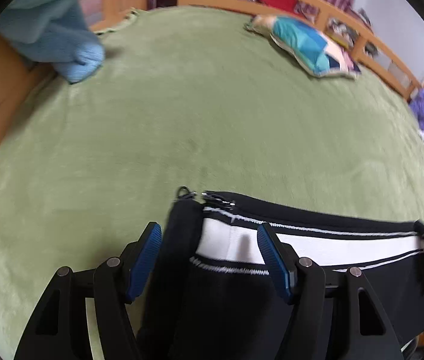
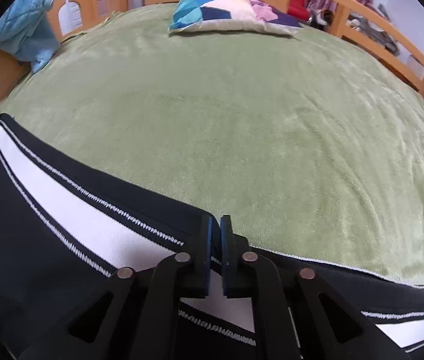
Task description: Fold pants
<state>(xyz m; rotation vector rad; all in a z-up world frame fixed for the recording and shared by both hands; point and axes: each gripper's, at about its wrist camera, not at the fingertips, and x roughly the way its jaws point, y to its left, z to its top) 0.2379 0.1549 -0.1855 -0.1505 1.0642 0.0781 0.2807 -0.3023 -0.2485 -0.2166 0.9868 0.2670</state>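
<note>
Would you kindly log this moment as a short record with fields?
surface: green blanket on a wooden-railed bed
garment: black pants with white side stripe, lying along the near edge
left gripper: open, jaws astride the pants' end
right gripper: shut on the pants' upper edge
other items: patchwork pillow, blue towel over the rail

It's a bed (image 2: 362, 34) with an orange wooden rail, covered in a fuzzy green blanket (image 2: 227, 114). Black pants (image 2: 41, 240) with a wide white side stripe lie flat along the near edge. A patchwork pillow (image 2: 227, 15) sits at the far side, and a light blue towel (image 2: 26, 30) droops over the left rail onto the blanket.
</note>
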